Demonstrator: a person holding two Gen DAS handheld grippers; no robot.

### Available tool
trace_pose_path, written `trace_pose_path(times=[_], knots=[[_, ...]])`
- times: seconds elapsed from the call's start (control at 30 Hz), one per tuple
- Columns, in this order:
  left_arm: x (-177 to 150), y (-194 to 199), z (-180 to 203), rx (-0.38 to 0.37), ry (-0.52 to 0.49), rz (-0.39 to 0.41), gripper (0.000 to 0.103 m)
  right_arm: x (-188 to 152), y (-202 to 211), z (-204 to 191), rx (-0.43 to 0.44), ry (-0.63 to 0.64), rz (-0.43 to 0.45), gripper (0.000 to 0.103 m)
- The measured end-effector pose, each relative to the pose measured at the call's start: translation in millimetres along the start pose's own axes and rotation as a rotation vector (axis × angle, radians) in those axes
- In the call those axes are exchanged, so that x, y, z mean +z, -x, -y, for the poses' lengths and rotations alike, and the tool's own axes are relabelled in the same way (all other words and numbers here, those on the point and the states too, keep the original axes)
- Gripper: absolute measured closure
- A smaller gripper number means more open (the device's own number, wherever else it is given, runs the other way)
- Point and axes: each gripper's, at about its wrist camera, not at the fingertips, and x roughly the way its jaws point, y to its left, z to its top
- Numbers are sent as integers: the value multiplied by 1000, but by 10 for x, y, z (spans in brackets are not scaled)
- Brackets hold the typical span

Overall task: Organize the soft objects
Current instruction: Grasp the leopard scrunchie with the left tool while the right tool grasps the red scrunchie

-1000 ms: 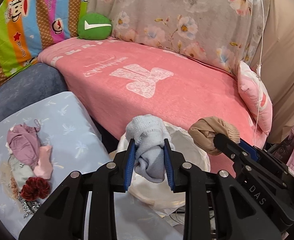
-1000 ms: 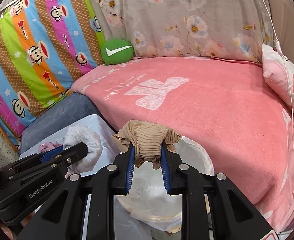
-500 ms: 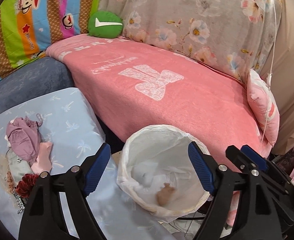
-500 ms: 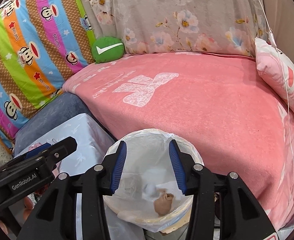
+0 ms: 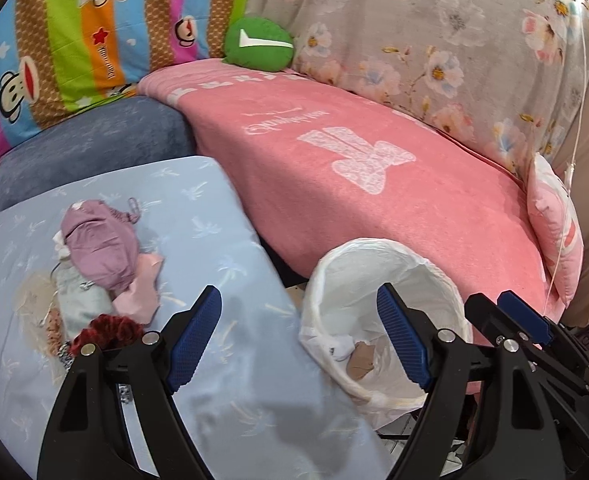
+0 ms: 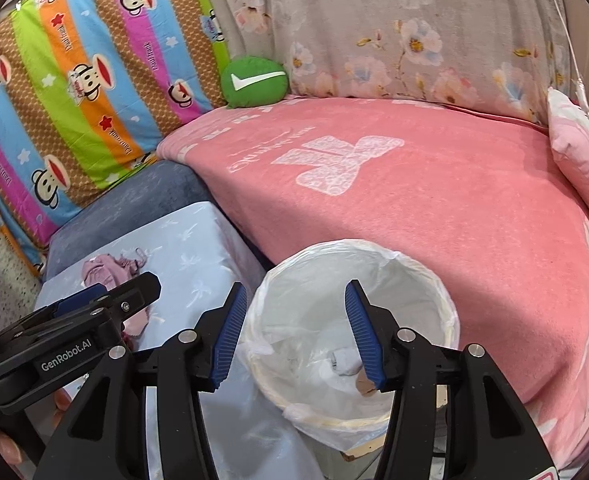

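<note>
The left gripper (image 5: 298,340) stands wide with nothing between its blue pads (image 5: 192,336); through the gap shows the pale blue cloth (image 5: 222,396) and the left rim of the bin (image 5: 374,248). The right gripper (image 6: 294,332) is at about half spread, its jaws opening, empty too, and it hangs right over the bin (image 6: 414,276), whose white liner fills the space between its pads (image 6: 228,332).

Down in the bin lie two soft things: a white sock (image 6: 344,360) and a tan sock (image 5: 360,364), side by side on the crumpled liner, the tan one partly hidden behind the right gripper's pad in the right wrist view. Neither gripper touches them.

To the left of the bin, on the blue cloth, a small heap waits: a mauve garment (image 5: 102,248) on top, a pink piece (image 5: 142,296) touching its lower edge, a pale grey-green item (image 5: 76,304) beside it, and a dark red scrunchie (image 5: 110,330) at the near end, just by the left gripper's arm. In the right wrist view the left gripper (image 6: 134,286) crosses in front of this heap.

Behind the bin runs a sofa under a pink blanket (image 5: 374,184), with a green cushion (image 5: 260,42) at the back, a striped monkey cover (image 5: 74,32) on the left, a floral cover (image 5: 434,40) behind and a pink pillow (image 5: 554,224) at the right end
</note>
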Motion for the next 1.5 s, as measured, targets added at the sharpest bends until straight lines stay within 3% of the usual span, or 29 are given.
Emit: trace_pose_path(times=[0.47,0.9,1.13,1.27,1.37,1.5], knots=[[-189,120,-658,110,102,-9,22,-110,-99,-508,51,77,-32,50],[-554,68,-1427,225,211,-87,22,-307,-292,-1050,107,158,-89,48],[-710,-34,-1709,250,241,-134,23,-408,-447,-1344,139,190,-130,48],[-779,-94,-1841,239,259,-167,32,-485,-556,-1513,161,211,-160,48],[-828,-145,-1928,223,270,-197,48,-538,-670,-1647,180,225,-184,48],[-888,-178,-2030,186,288,-229,76,-609,-840,-1813,195,245,-219,48]])
